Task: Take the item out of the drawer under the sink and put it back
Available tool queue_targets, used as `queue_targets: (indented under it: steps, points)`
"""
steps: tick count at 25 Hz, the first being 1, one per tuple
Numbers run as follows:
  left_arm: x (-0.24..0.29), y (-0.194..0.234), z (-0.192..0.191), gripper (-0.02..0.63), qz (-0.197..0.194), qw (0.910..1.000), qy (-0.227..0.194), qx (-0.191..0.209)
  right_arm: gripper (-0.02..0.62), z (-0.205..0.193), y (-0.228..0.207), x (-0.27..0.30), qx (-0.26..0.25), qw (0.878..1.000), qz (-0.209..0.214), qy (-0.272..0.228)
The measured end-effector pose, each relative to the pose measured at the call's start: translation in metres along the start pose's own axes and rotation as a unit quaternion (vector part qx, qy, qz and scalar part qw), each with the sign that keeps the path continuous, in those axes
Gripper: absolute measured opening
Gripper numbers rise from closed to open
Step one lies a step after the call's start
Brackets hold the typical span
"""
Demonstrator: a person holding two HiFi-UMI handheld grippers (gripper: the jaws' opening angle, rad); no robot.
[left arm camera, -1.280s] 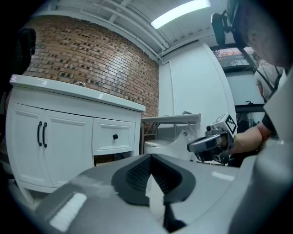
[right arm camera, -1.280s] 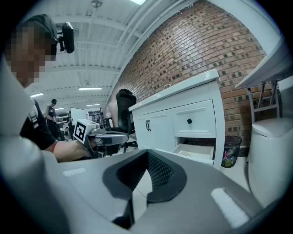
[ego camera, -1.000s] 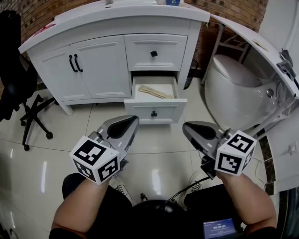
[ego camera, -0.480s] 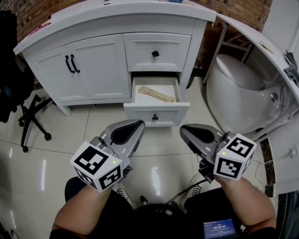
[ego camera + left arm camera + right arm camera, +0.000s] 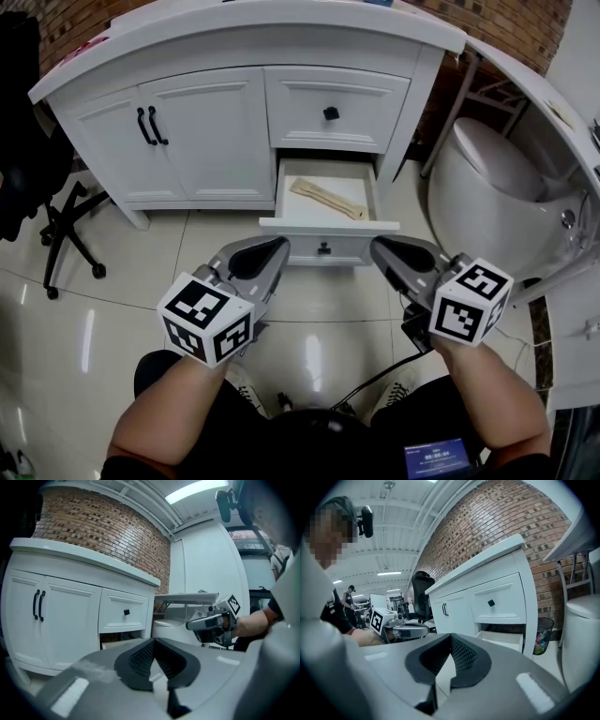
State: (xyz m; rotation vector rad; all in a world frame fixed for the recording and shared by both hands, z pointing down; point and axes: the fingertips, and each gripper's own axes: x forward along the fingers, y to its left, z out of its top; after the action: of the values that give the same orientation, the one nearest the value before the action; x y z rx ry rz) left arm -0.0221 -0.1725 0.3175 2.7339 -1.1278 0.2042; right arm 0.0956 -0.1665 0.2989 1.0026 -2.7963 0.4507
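Note:
The lower drawer (image 5: 328, 225) of the white sink cabinet (image 5: 234, 42) stands pulled out. A flat tan wooden item (image 5: 328, 199) lies slantwise on its floor. Just short of the drawer front, my left gripper (image 5: 275, 247) hangs over the floor tiles, shut and empty. My right gripper (image 5: 381, 248) is level with it, to the right of the drawer knob, also shut with nothing in it. In the left gripper view the jaws (image 5: 153, 642) meet at their tips, and the drawer (image 5: 117, 643) shows just beyond them. In the right gripper view the jaws (image 5: 450, 637) are pressed together, with the drawer (image 5: 502, 640) ahead on the right.
A white toilet (image 5: 492, 183) stands right of the cabinet under a slanting white panel (image 5: 525, 80). A black office chair (image 5: 42, 202) is at the left. A waste bin (image 5: 541, 635) sits between cabinet and toilet. The upper drawer (image 5: 336, 98) and double doors (image 5: 187, 131) are closed.
Both grippers have moved forward toward the open drawer and now sit close to its front. The cabinet appears nearer and shifted right in the head view.

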Motion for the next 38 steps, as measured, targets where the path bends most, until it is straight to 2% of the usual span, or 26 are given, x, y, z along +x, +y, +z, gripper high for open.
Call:
queue_targets:
  steps: [8, 15, 23, 32, 38]
  points:
    - [0.023, 0.037, -0.017, 0.006, 0.016, 0.9995, 0.023, -0.013, 0.008, -0.007, -0.031, 0.037, 0.002, 1.0, 0.007, 0.022]
    - [0.029, 0.045, -0.019, 0.006, 0.009, 0.9994, 0.024, -0.024, 0.008, -0.014, -0.037, 0.056, 0.004, 0.999, 0.016, 0.038]
    - [0.031, 0.045, -0.017, 0.006, 0.007, 0.9992, 0.021, -0.032, 0.008, -0.009, -0.04, 0.071, -0.063, 0.995, 0.021, 0.079]
    - [0.037, 0.056, -0.019, 0.006, 0.007, 0.9987, 0.022, -0.045, 0.014, 0.011, -0.085, 0.099, -0.081, 0.992, -0.009, 0.101]
    - [0.039, 0.057, -0.017, 0.006, 0.005, 0.9986, 0.017, -0.051, 0.057, 0.01, -0.123, 0.133, -0.125, 0.98, -0.035, 0.152]
